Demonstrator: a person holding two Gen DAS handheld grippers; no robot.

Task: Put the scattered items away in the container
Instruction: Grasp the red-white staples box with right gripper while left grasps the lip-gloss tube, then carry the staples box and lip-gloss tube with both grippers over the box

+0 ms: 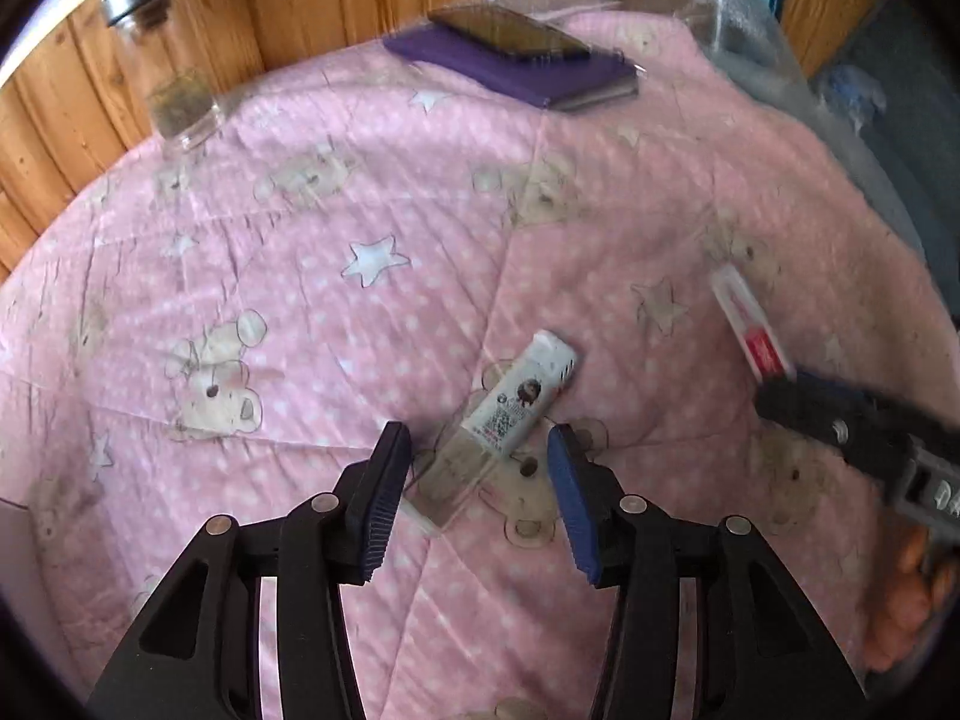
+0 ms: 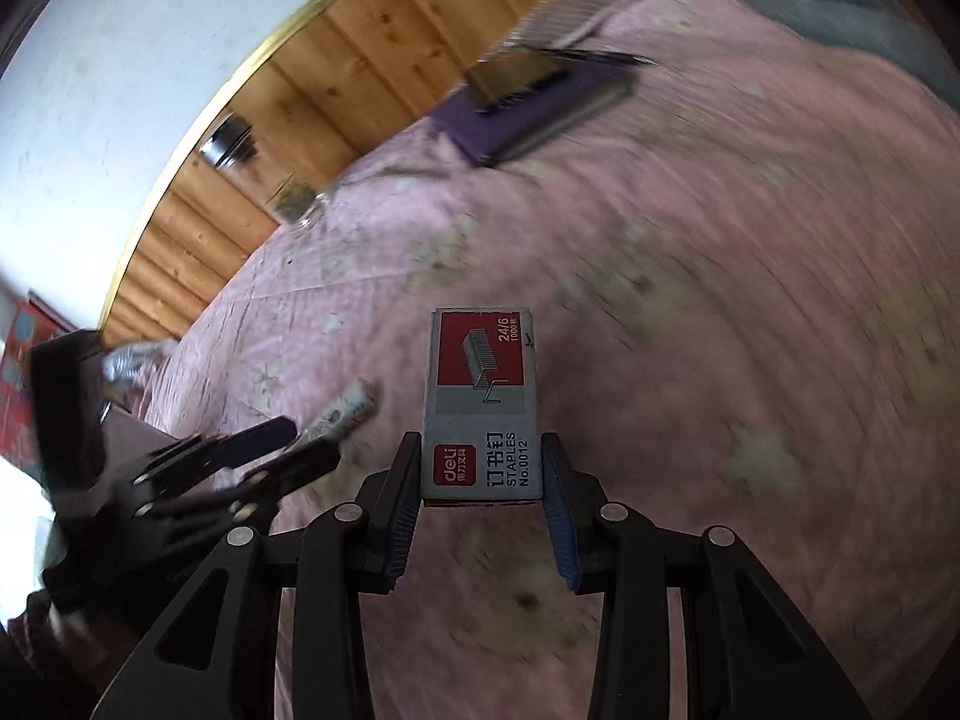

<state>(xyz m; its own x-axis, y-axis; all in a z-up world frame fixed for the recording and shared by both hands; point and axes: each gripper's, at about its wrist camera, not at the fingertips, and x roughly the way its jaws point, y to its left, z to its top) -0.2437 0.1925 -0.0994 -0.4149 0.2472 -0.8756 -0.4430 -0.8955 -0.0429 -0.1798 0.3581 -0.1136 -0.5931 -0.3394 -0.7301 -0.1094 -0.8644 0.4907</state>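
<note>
A small white item in a clear case [image 1: 522, 396] lies slantwise on the pink quilt [image 1: 300, 312]. My left gripper [image 1: 479, 435] hangs just over its near end, open, with one finger on each side and neither pad pressing on it. My right gripper [image 2: 482, 441] is shut on a red and grey staples box [image 2: 480, 402], held above the quilt. In the left wrist view that box [image 1: 750, 324] sticks out of the right gripper [image 1: 780, 390] at the right edge. The right wrist view shows the left gripper [image 2: 300, 438] over the white item [image 2: 345, 414] at lower left.
A glass jar with a metal lid [image 1: 162, 60] stands at the far left by the wooden wall. A purple notebook [image 1: 540, 69] with a phone [image 1: 510, 30] on it lies at the back. A clear plastic container [image 1: 738, 18] sits at the far right corner. A hand [image 1: 918, 570] shows lower right.
</note>
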